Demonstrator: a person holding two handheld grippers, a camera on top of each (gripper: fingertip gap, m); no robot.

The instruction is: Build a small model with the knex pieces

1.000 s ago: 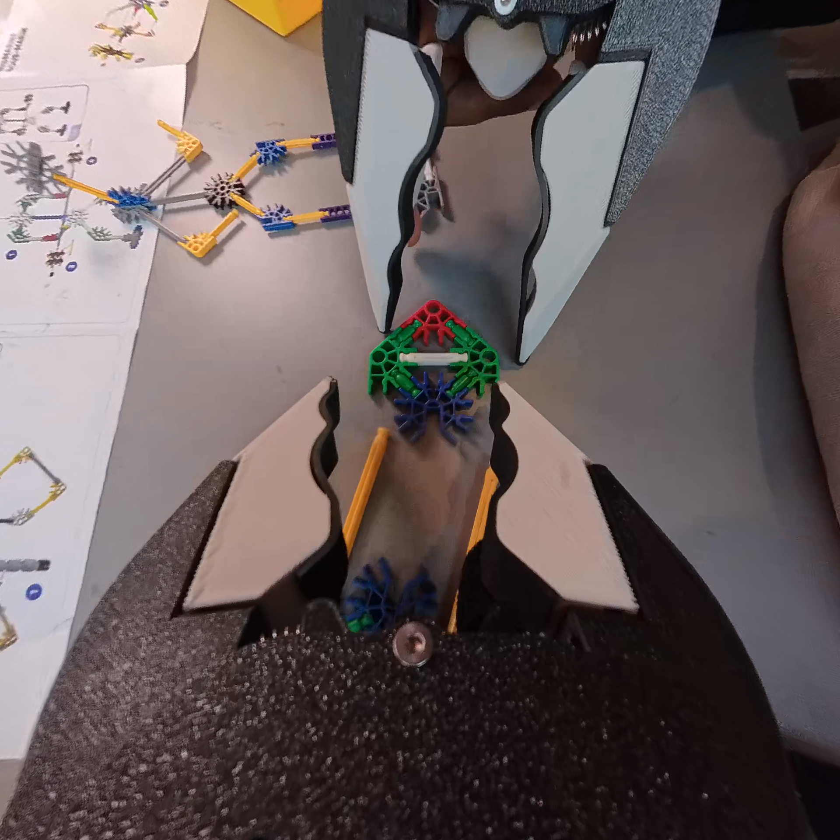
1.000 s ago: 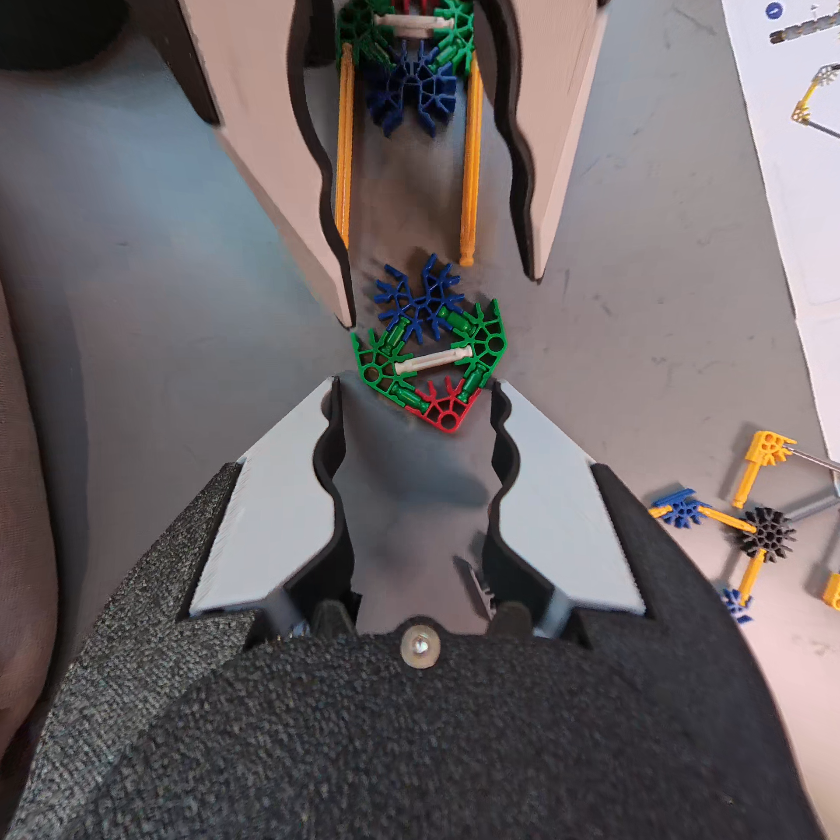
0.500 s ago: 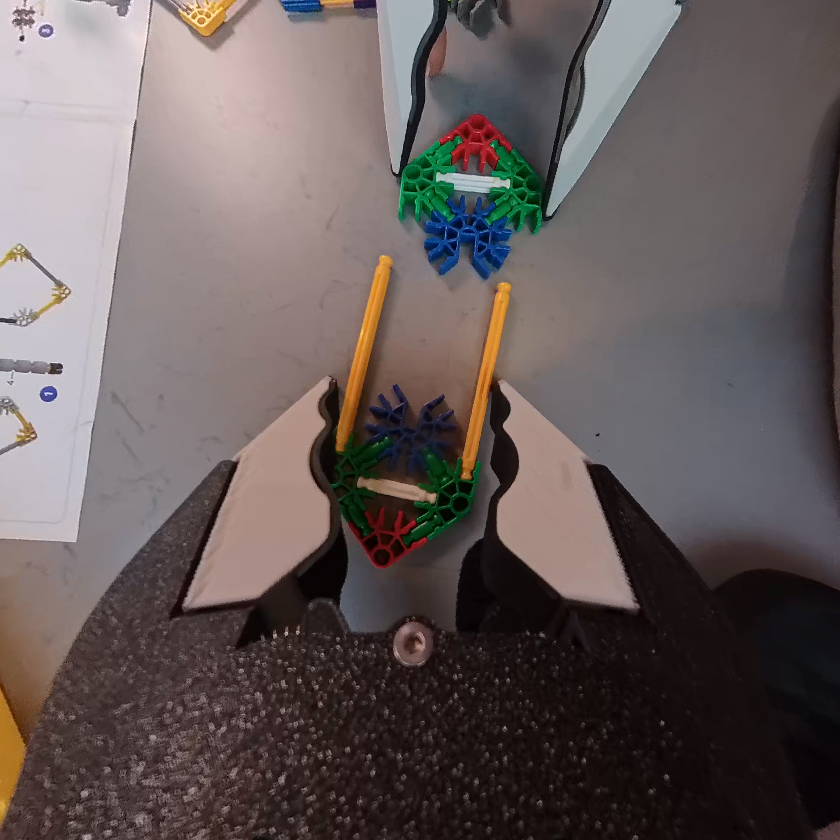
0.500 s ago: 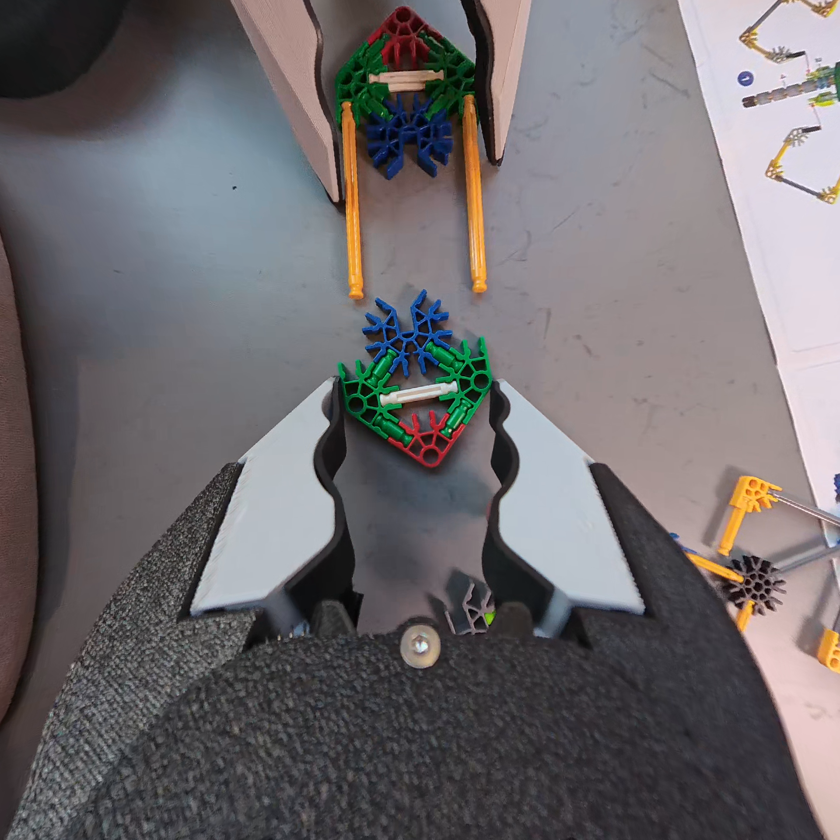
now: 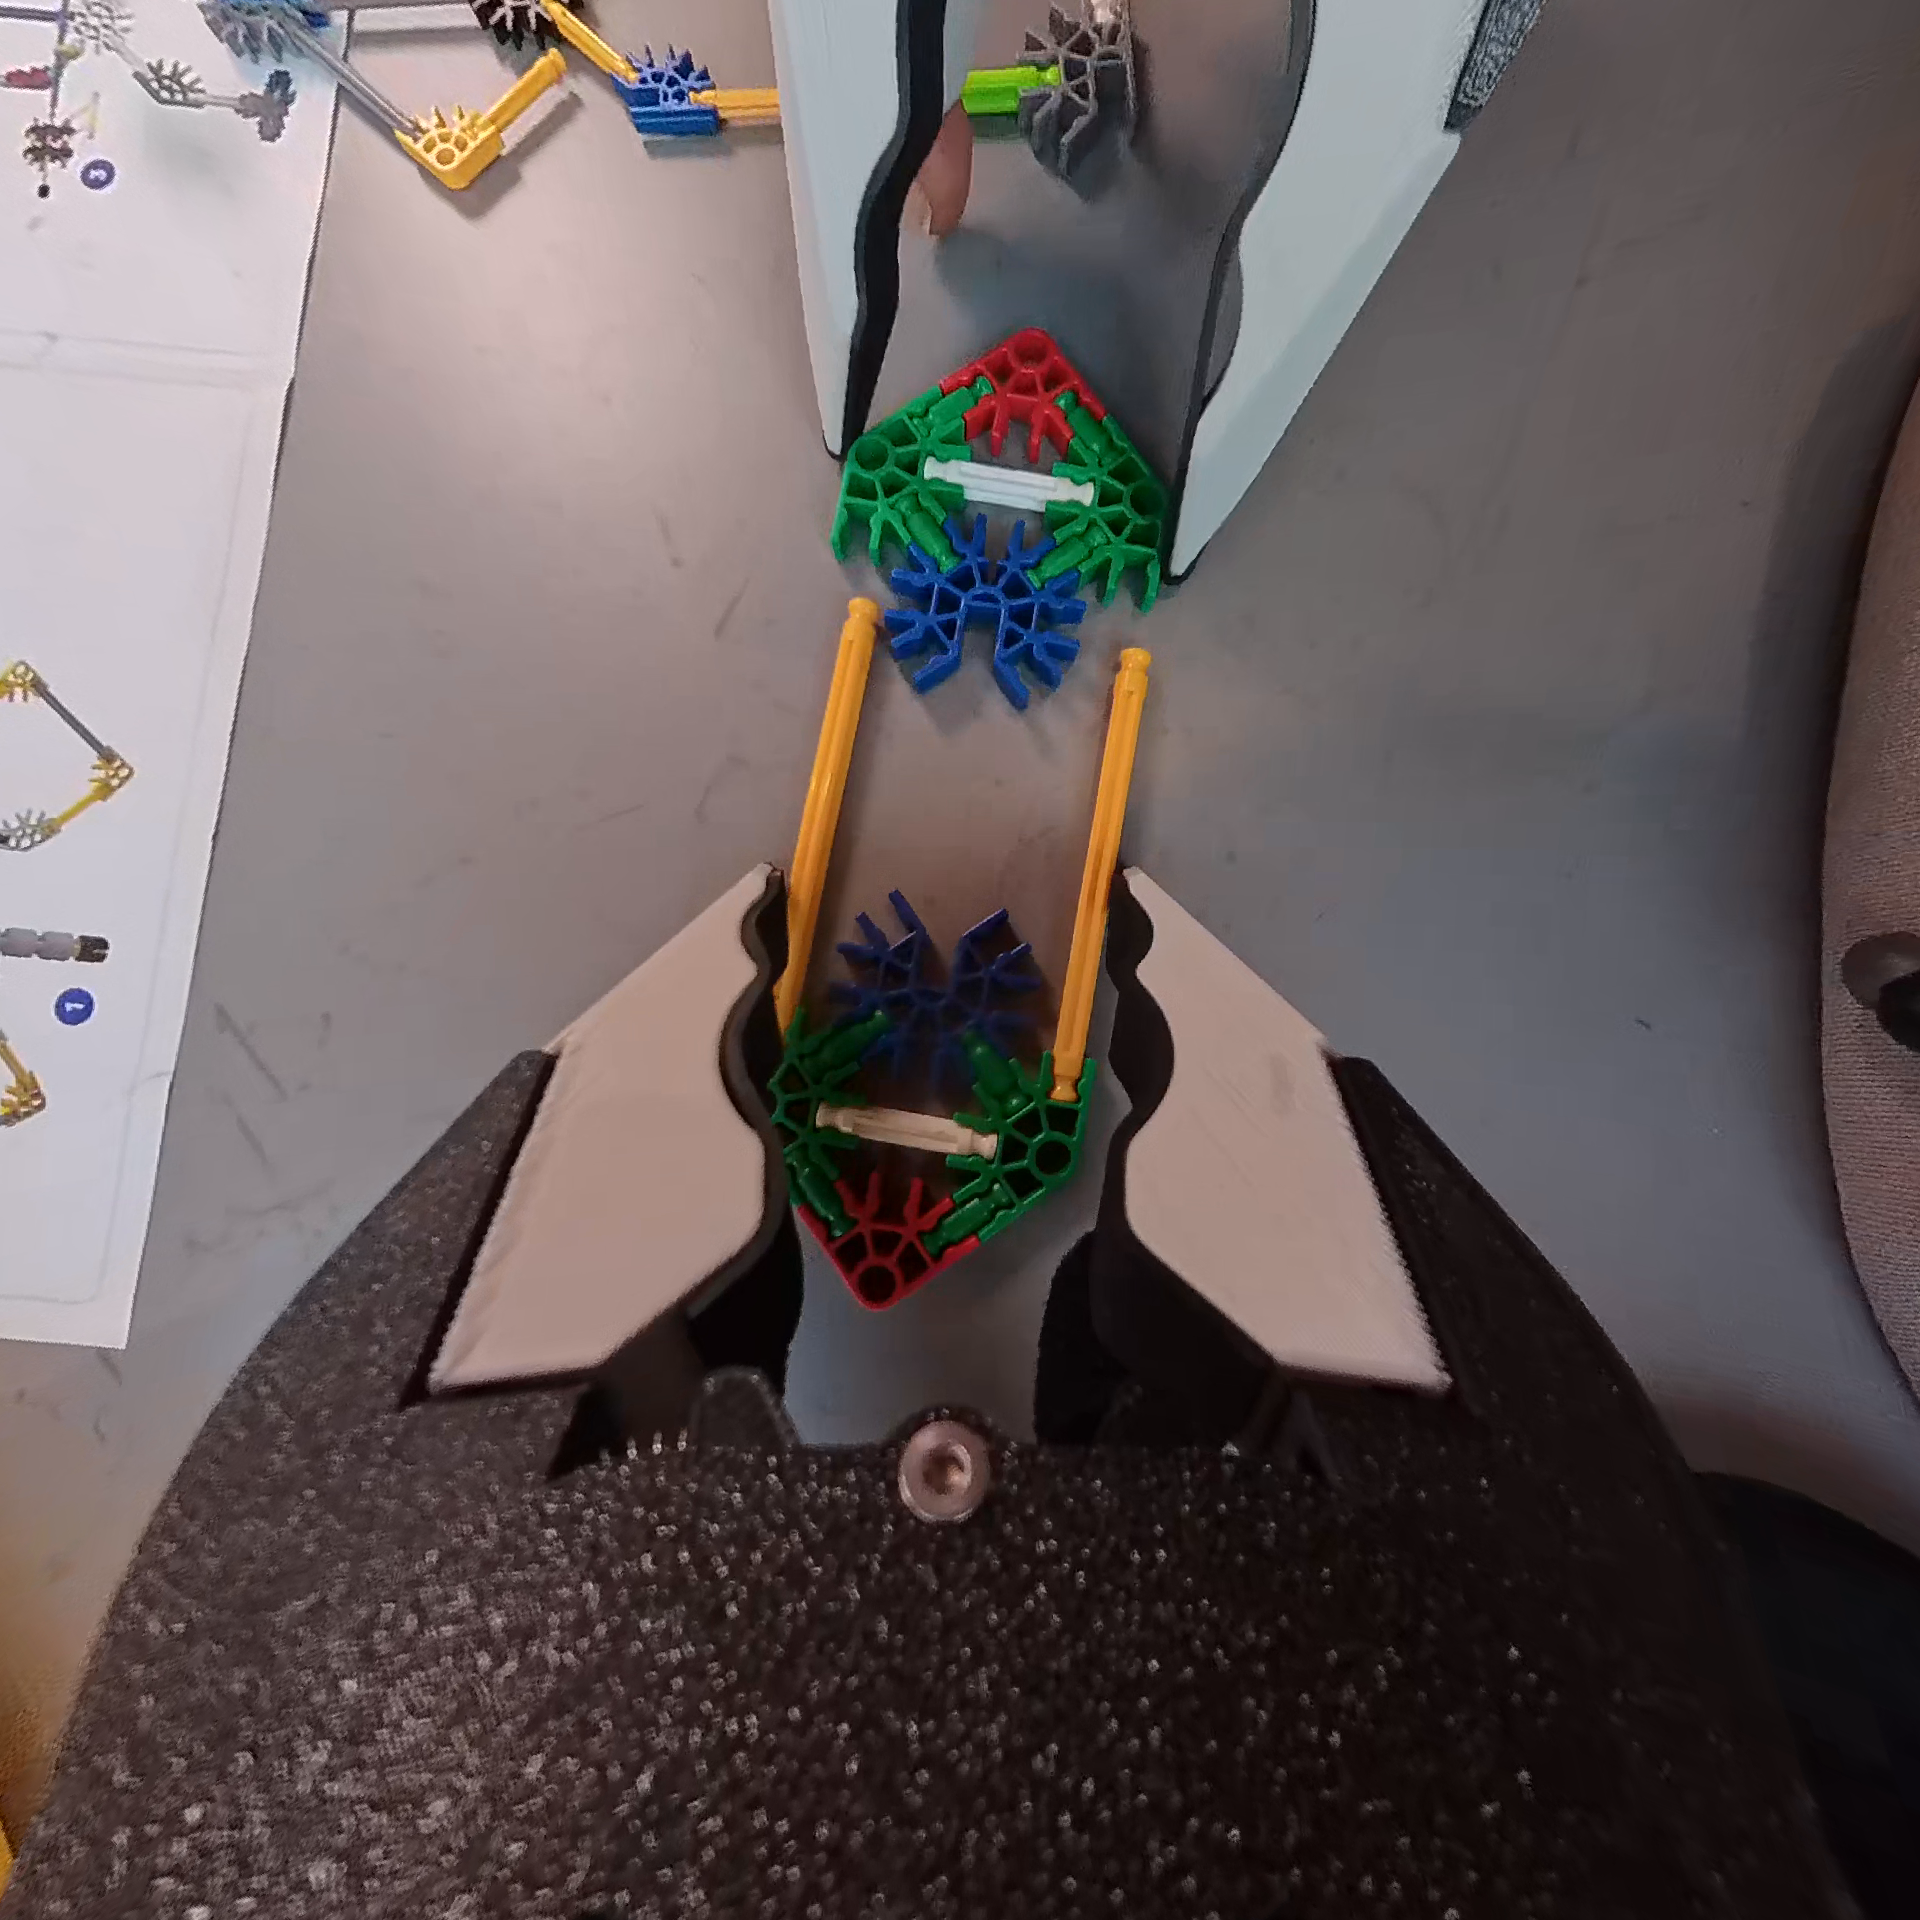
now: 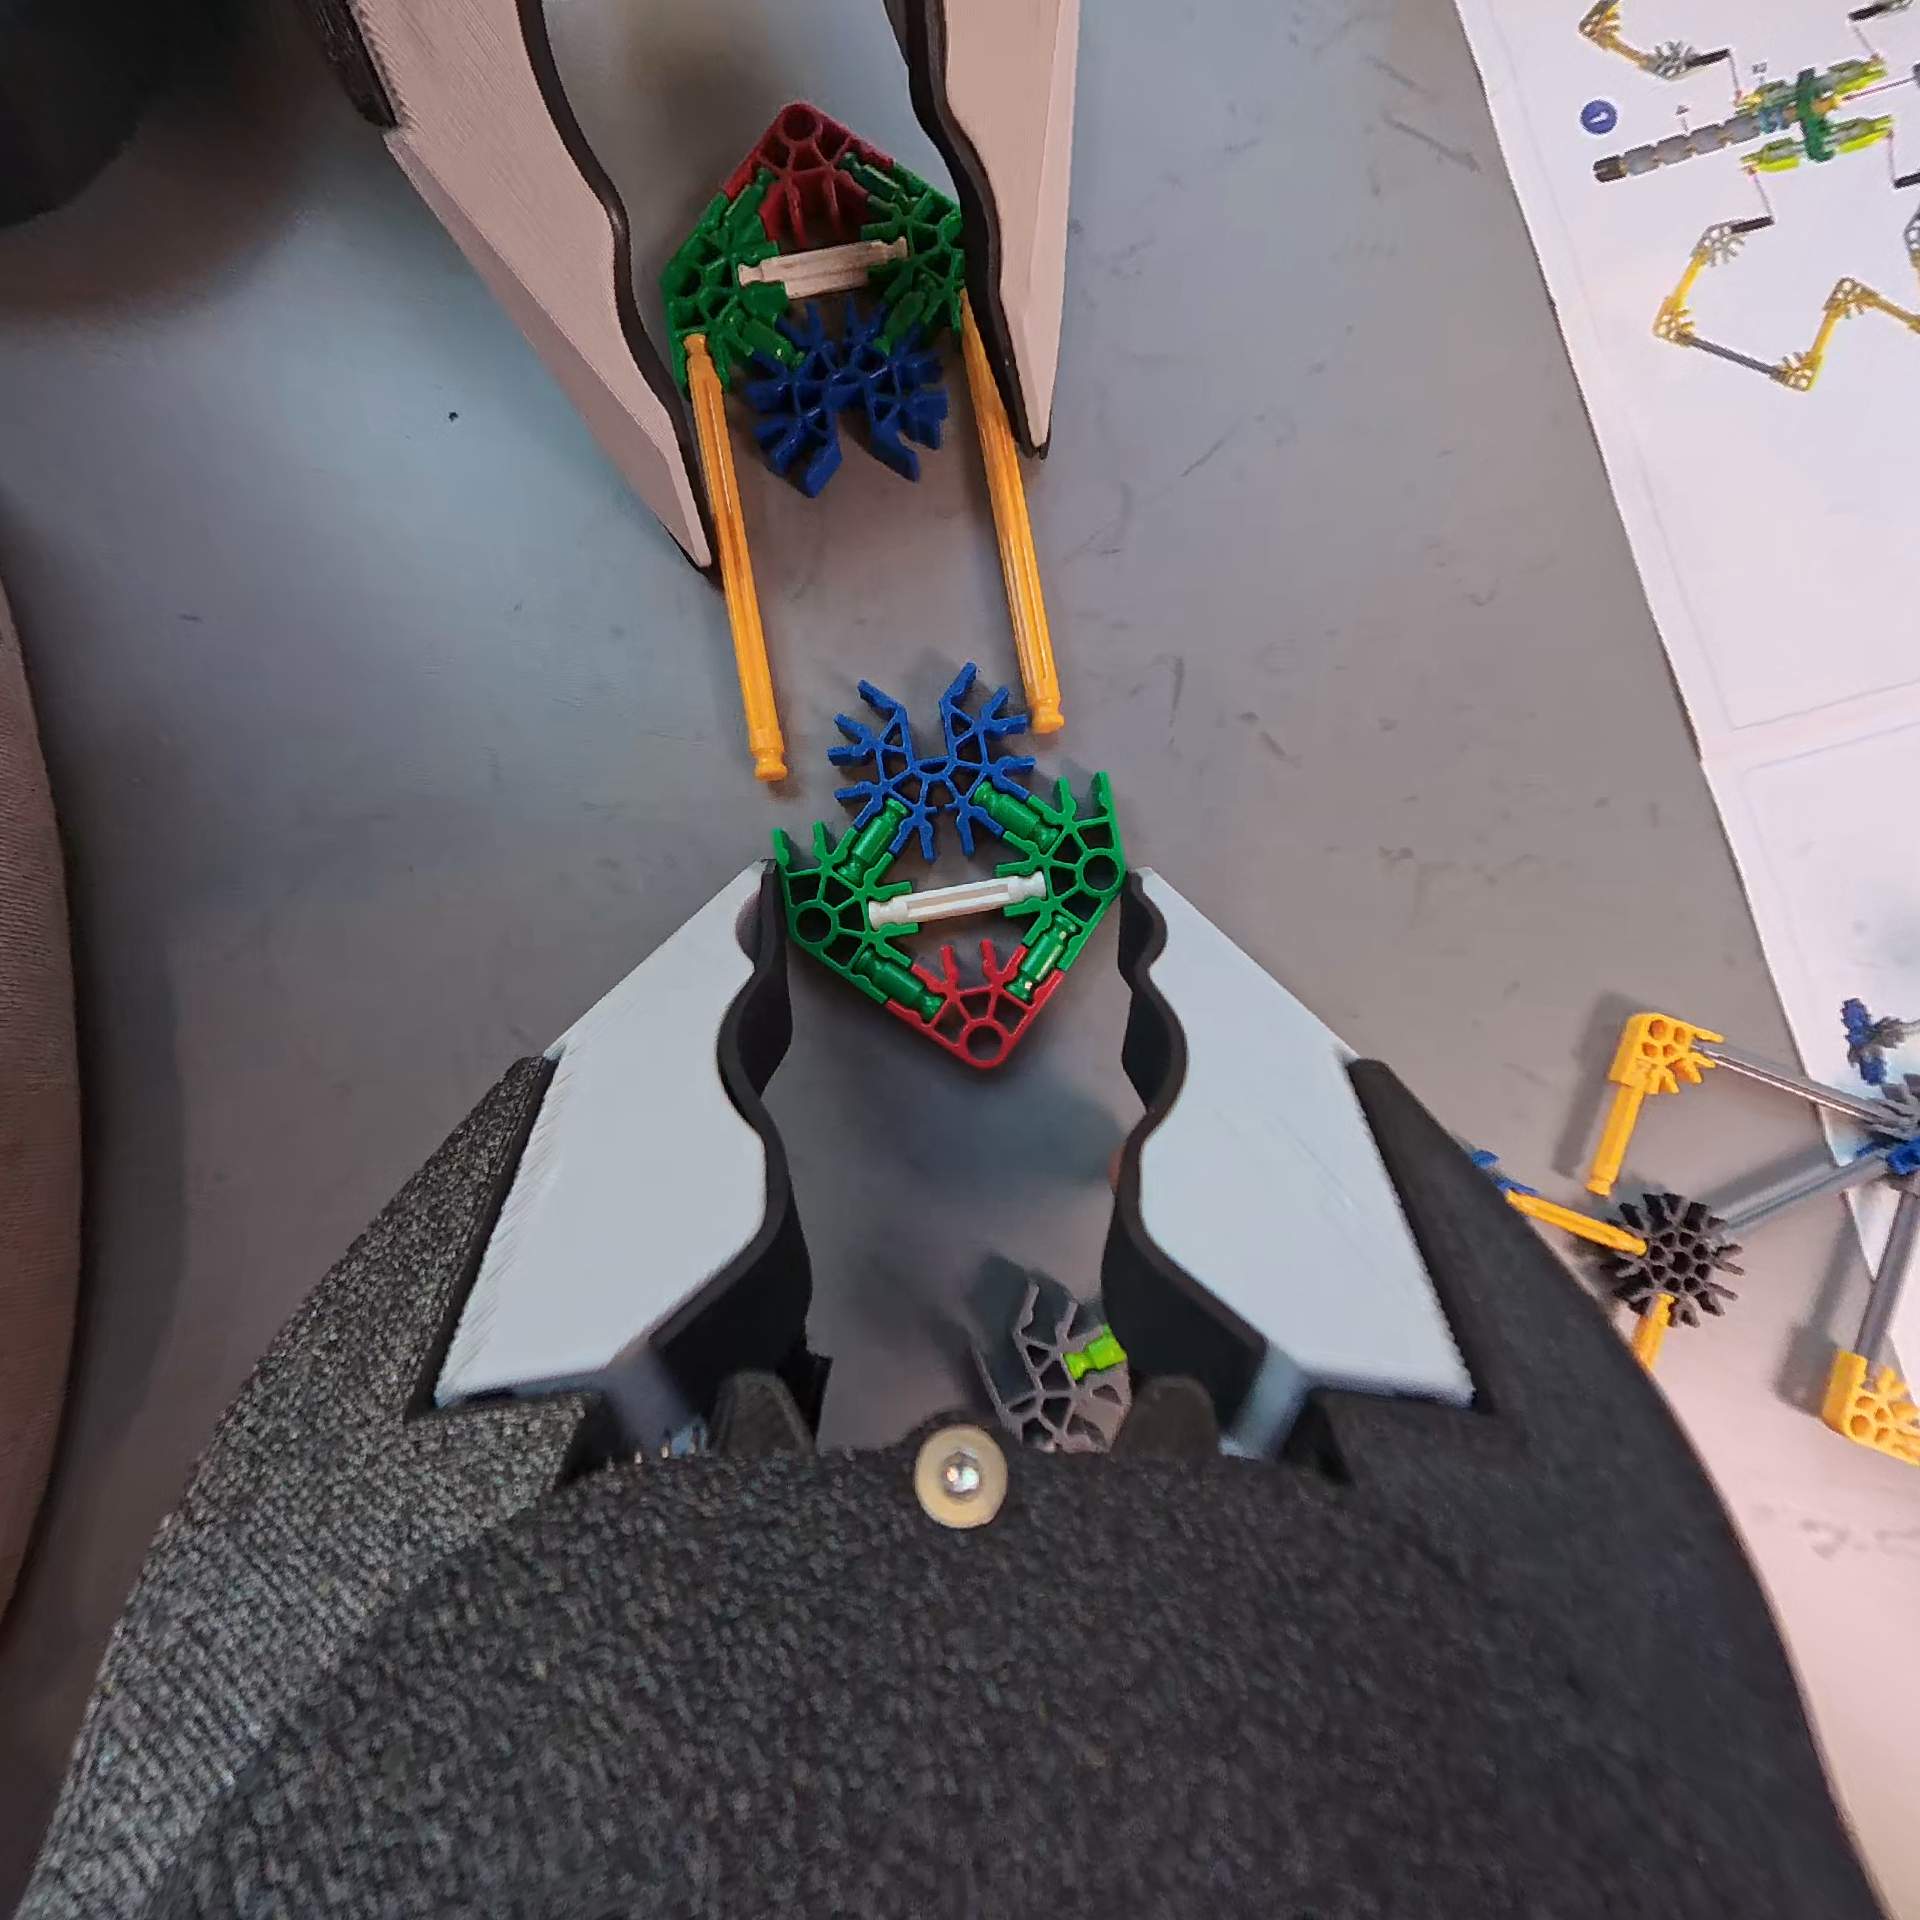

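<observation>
A diamond assembly [image 5: 904, 1127] of green, red and blue connectors with a white rod lies on the grey table [image 5: 520, 623]. Two yellow rods [image 5: 826, 790] stick forward from it. My left gripper [image 5: 951, 878] is open around it, its left finger touching the assembly's side. A second, matching assembly [image 6: 951, 904] without yellow rods lies facing it. My right gripper [image 6: 951, 883] is open, its fingertips flanking the green corners. The rod tips reach beside the second assembly's blue connector [image 6: 930, 769]. Each view shows the other gripper opposite: the right [image 5: 1008, 509], the left [image 6: 871, 504].
A printed instruction sheet [image 5: 135, 623] lies along one side [image 6: 1766, 416]. A larger build [image 6: 1662, 1257] of yellow, blue and black connectors with grey rods lies beside it. A grey connector with a lime rod [image 6: 1049, 1371] lies under my right gripper. A fabric cushion [image 5: 1881, 831] borders the table. About 8 centimetres separates my left fingertips from my right.
My left gripper has drawn back, so its assembly sits near the fingertips instead of deep between the fingers. In the last half second the rod tips moved up beside the second assembly's blue connector.
</observation>
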